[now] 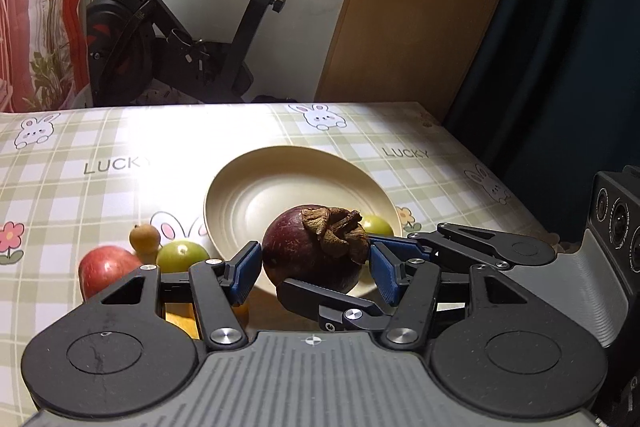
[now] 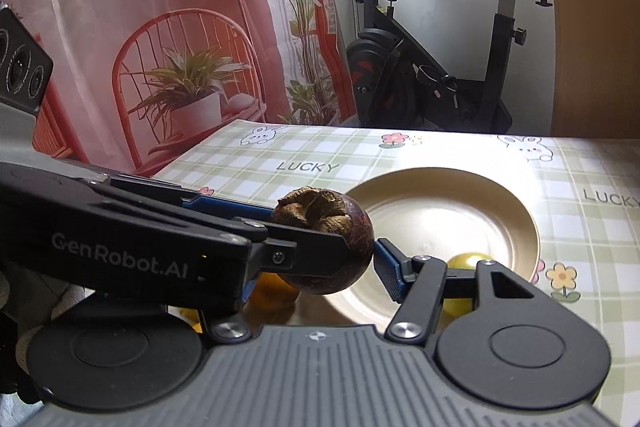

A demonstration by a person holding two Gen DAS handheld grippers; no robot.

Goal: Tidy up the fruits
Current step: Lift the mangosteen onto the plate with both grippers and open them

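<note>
Through the left wrist camera: early in the sorting by the look of it, with the cream plate (image 1: 280, 151) showing a bare bowl and most fruit out on the checked tablecloth (image 1: 80, 195). Near the plate's left edge, a red apple (image 1: 104, 267), a small brown fruit (image 1: 144, 239) and a green fruit (image 1: 182, 255) close together; another green fruit (image 1: 378, 225) at the right rim, in or beside the plate impossible to tell. Left gripper (image 1: 314, 251) level, aimed at the plate, blue pads seemingly pressed to both sides of the mangosteen (image 1: 296, 247), calyx up and to the right, just above the near rim. Right gripper (image 1: 327, 263) crossing in from the right, one finger under the fruit, the other behind. Through the right wrist camera: same mangosteen (image 2: 356, 259) in mid-air before the plate (image 2: 440, 211), flanked by the left gripper's (image 2: 320, 227) two fingers reaching in from the left. Right gripper's own right pad touching the fruit, left pad mostly hidden, so clamped or merely close around: cannot tell. Likely a hand-over or a shared carry, with placing on the plate still to do, and the remaining fruits after that.
</note>
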